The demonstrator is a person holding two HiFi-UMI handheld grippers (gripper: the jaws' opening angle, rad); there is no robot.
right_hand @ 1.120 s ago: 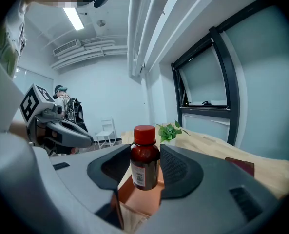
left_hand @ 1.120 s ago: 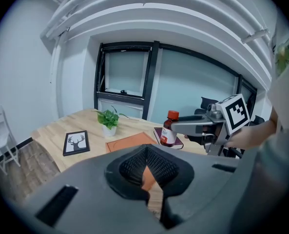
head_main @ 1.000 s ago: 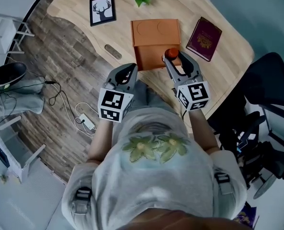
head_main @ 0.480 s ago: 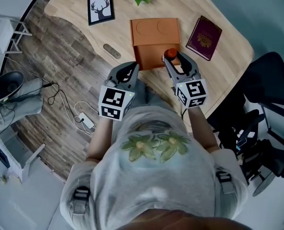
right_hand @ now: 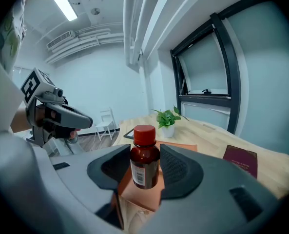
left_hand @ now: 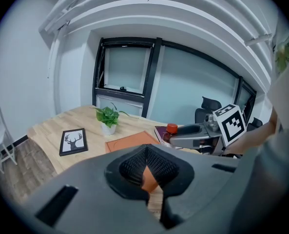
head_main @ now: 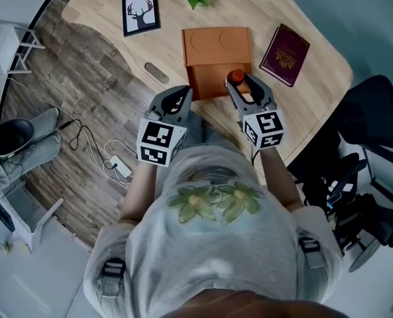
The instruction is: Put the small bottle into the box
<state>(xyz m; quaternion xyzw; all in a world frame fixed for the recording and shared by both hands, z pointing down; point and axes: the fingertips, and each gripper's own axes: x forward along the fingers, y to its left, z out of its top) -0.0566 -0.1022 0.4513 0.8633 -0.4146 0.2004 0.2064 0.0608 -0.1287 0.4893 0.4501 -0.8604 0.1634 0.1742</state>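
Over the wooden table (head_main: 110,12), you are holding your right gripper (right_hand: 145,165) with its jaws clamping the small bottle (right_hand: 144,152) upright above the near end of the orange box (head_main: 216,55), while your left gripper (left_hand: 146,162) is hanging alongside, jaws pressed together on nothing.

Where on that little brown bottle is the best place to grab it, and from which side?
Grip the small bottle on its brown body, below the red cap, squeezing level from both sides. It stands upright, and its straight round wall gives an even seat, as the right claw holds it now.
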